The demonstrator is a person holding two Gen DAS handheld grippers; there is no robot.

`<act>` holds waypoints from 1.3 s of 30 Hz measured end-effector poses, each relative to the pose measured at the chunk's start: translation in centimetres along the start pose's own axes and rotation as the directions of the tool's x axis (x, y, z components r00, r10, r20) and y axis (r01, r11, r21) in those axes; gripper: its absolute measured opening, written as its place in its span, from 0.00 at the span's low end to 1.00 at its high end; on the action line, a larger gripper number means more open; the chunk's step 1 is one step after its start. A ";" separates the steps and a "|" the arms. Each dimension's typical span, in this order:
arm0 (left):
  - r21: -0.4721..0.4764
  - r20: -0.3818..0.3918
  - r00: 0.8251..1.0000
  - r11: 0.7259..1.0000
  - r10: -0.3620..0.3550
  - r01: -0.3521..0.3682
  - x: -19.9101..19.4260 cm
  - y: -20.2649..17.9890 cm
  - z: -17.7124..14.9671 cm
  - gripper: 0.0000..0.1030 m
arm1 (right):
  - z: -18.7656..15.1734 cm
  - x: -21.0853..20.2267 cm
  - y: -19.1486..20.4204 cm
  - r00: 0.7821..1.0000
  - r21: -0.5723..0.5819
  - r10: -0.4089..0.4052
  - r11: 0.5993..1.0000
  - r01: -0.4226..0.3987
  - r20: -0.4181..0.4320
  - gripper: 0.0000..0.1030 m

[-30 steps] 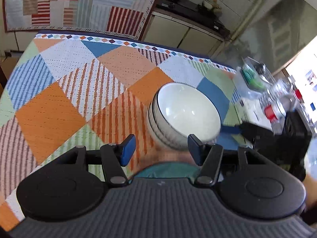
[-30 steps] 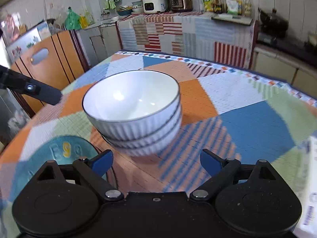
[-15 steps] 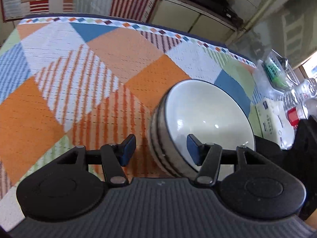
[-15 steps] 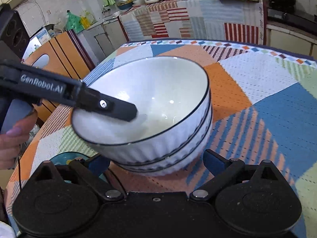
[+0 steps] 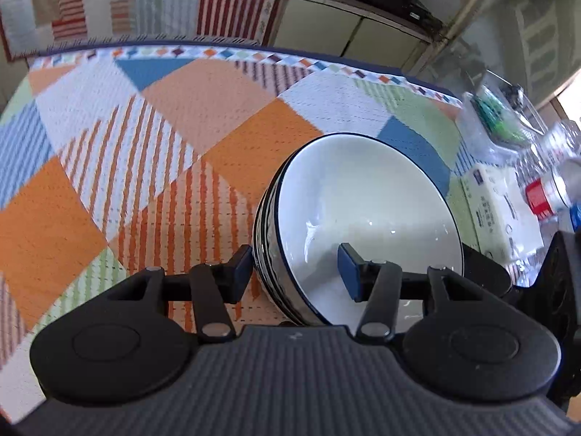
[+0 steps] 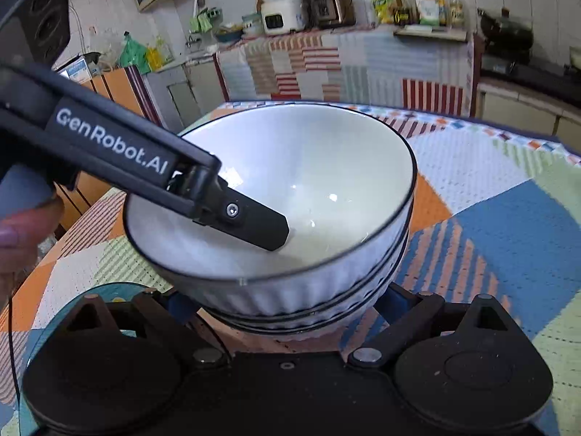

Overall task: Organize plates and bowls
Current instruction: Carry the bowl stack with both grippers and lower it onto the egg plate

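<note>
A stack of white ribbed bowls (image 5: 363, 196) with dark rims stands on the patchwork tablecloth (image 5: 181, 127). My left gripper (image 5: 296, 269) straddles the top bowl's near rim. One blue pad is just outside the wall, the other inside the bowl, and the jaws are closing without pressing on it. In the right wrist view its inner finger (image 6: 261, 225) reaches down into the bowl stack (image 6: 326, 167). My right gripper (image 6: 287, 312) sits low in front of the stack, open. Its fingers stand on either side of the stack's base, their tips mostly hidden by it.
A teal plate (image 6: 72, 301) lies on the table beside my right gripper. A tissue pack (image 5: 501, 210), plastic bottles (image 5: 544, 196) and a clear bag (image 5: 497, 116) crowd the table's right edge. A person's hand (image 6: 21, 239) holds the left gripper.
The left gripper came down and forward over the bowl rim, one finger now inside the bowl, and its jaws narrowed. The right gripper moved closer, so the stack hides its pads.
</note>
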State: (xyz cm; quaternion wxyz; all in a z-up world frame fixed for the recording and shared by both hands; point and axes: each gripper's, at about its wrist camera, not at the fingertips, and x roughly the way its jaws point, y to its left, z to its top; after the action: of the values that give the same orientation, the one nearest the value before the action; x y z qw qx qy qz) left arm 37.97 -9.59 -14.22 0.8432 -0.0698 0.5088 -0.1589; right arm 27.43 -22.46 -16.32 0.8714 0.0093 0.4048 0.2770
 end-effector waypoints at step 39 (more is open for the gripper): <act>0.189 -0.064 0.998 0.981 -0.021 0.033 -19.3 -5.4 -12.7 0.47 | -3.3 -15.4 12.3 1.000 -0.118 0.003 0.993 -0.003 0.000 0.95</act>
State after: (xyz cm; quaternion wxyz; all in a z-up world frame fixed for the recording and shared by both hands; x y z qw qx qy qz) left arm 17.44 -7.53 -2.57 0.8278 0.0090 0.5159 -0.2203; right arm 11.22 -20.27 -4.80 0.8701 -0.0416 0.3877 0.3016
